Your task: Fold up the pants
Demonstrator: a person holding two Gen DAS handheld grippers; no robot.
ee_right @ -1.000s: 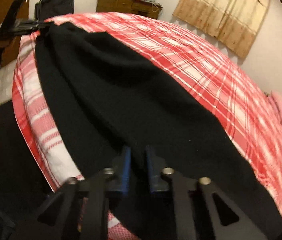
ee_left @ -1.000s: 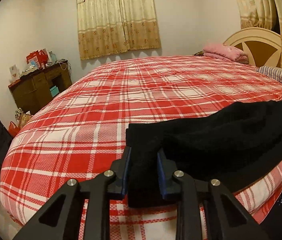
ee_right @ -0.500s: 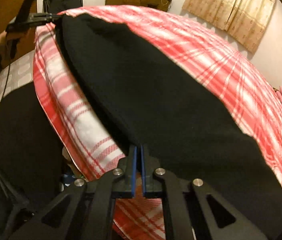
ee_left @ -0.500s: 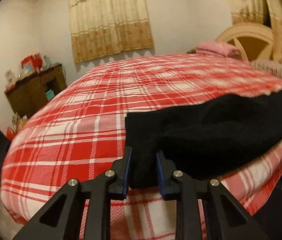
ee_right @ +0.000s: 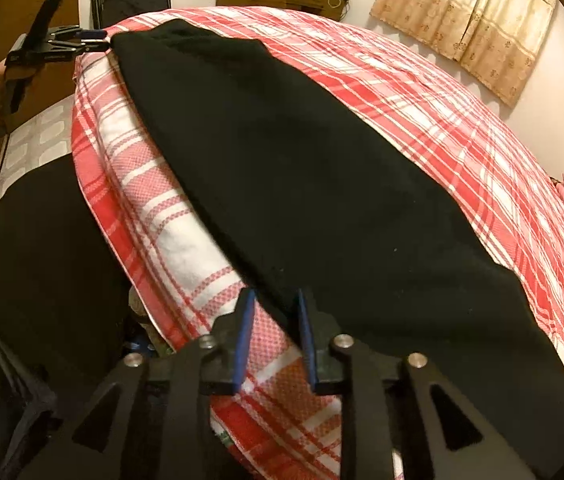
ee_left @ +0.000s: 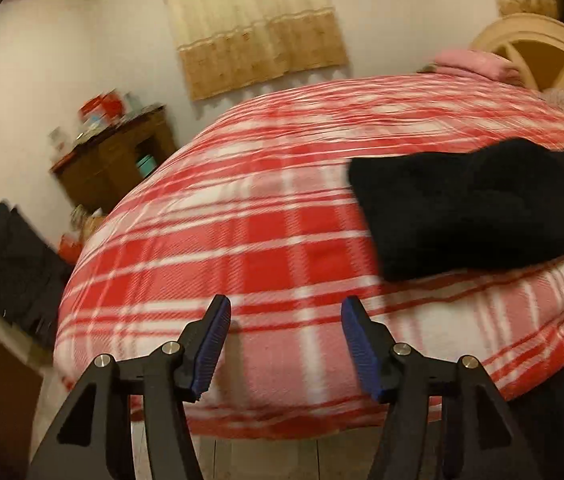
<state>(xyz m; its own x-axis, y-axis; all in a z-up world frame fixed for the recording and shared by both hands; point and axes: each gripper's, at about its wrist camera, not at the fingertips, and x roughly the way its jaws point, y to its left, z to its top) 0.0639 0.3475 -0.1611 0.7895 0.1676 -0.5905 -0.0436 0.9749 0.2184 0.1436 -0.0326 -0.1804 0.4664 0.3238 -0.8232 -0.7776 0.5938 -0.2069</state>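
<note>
Pants [ee_right: 321,184] lie flat along the near edge of the bed [ee_left: 266,240], a long black band on the red-and-white plaid cover, already doubled lengthwise by the look of the single clean outline. One end reaches toward the left gripper [ee_left: 285,344], the other sits at the right gripper [ee_right: 272,334].

Left gripper: jaws have just been opening and now stand spread with only plaid cover between them; the wrist view shows the cloth's end lying off to the right, clear of the pads. In the right wrist view this gripper appears just beside that end, with contact too small to judge.

Right gripper: jaws have just been opening and stand slightly parted. The near hem runs across the gap between them, but the pads do not visibly press on it; it is judged released.

Handling assessment: the fabric looks thick, soft and matte, probably a knit or fleece. It should be light, limp and non-slippery, so it will sag between two holds and cling a little to the cover. No fragility concern. Recommended holds for a crosswise fold: both corners of one end, pinched through all layers, since a shallow bite could lift only the top layer.
</note>
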